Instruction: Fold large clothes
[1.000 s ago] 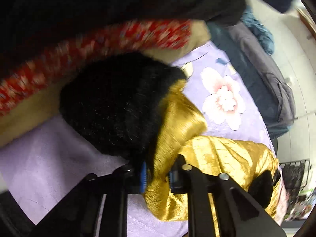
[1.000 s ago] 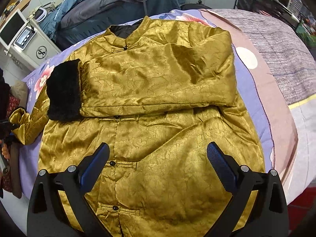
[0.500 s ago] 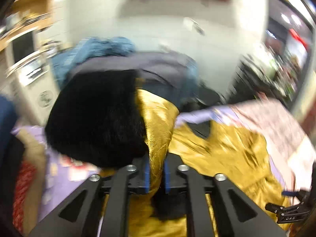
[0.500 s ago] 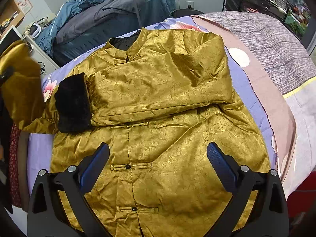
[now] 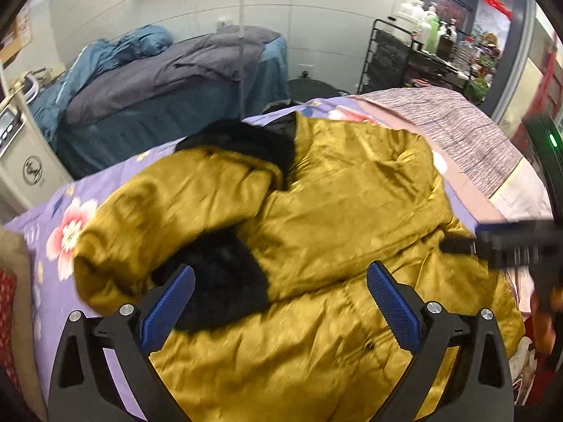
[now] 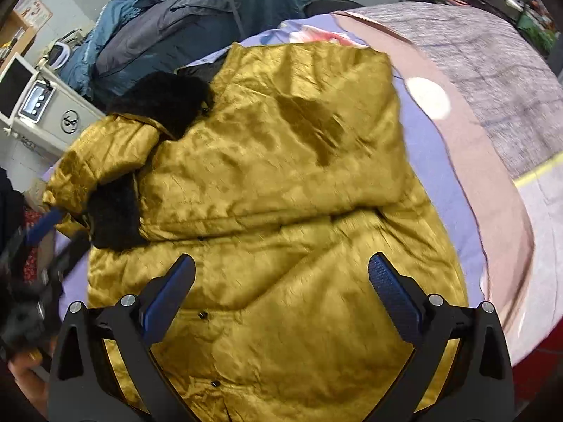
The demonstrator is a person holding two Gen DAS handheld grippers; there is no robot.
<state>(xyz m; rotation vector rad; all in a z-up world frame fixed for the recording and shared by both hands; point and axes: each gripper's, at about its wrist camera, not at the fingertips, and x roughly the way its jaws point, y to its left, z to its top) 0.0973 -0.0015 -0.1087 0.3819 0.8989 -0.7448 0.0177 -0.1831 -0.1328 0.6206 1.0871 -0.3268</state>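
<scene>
Left gripper (image 5: 279, 302): blue-padded fingers spread wide, nothing between them, hovering over the near-left part of the gold satin quilted jacket (image 5: 334, 232). Right gripper (image 6: 281, 295): same, fingers wide apart, holding nothing, over the jacket's lower front.

Jacket lies front-up on the bed with the lilac floral sheet (image 5: 70, 218), collar toward the far edge, hem toward the near edge. Both sleeves are folded across the chest. One sleeve (image 6: 281, 161) runs flat across from the right side; its black fur cuff (image 6: 112, 214) ends at the left side of the body. The other sleeve (image 5: 169, 204) is folded in from the left, bunched and puffed up, lying on top of the first near the collar; its black fur cuff (image 5: 246, 140) sits just beside the black collar lining. From the left wrist view the lower cuff (image 5: 225, 281) is partly under that bunched sleeve. Small dark buttons (image 6: 202, 314) run down the placket below the sleeves.

A pink-and-grey striped blanket (image 6: 492, 70) covers the right side of the bed, its edge close to the jacket's right side. Beyond the far edge: a second bed with grey and teal bedding (image 5: 169, 74), a white machine with a screen (image 6: 38, 98) at far left, a black shelf rack with bottles (image 5: 422, 35) at far right.

Both views are motion-blurred.
</scene>
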